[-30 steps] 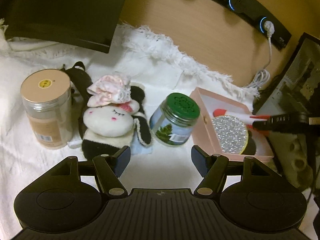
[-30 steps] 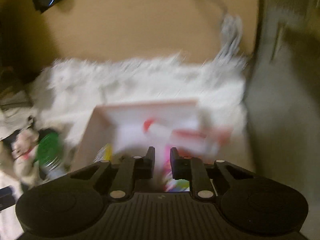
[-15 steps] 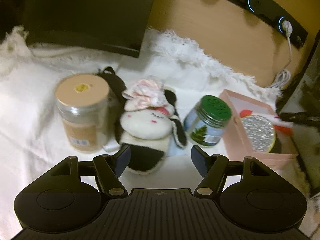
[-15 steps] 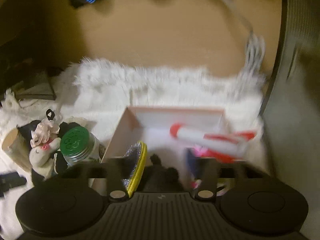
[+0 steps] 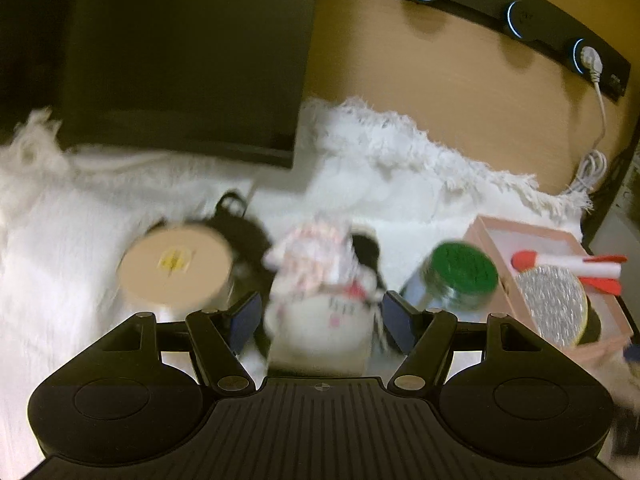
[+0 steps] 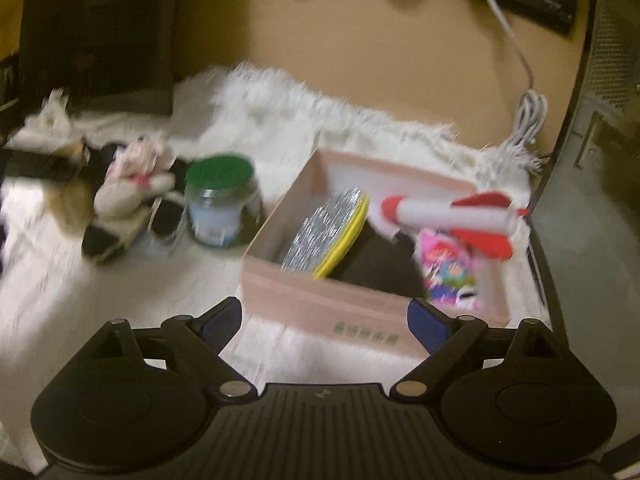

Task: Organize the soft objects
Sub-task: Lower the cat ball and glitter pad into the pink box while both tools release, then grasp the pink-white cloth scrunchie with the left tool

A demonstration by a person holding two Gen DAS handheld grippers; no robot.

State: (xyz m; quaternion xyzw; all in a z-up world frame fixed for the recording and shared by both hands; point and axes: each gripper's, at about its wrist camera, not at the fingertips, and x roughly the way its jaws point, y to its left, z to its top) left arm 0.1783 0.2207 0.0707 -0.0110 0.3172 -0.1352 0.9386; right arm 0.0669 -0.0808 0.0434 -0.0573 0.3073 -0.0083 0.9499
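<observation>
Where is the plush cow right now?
Left wrist view: the plush cow lies on the white cloth, between the tan-lidded jar and green-lidded jar.

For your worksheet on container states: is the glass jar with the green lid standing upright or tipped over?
Upright. The glass jar with the green lid stands on its base on the white fluffy cloth, lid on top, beside the pink cardboard box.

On the fringed cloth (image 6: 120,300), the plush toy (image 6: 128,196) lies left of the jar (image 6: 222,204), and right of the jar, toward the cloth's right edge, stands the box (image 6: 320,308) holding a toy rocket (image 6: 452,214) and a round pad (image 6: 324,236).
</observation>
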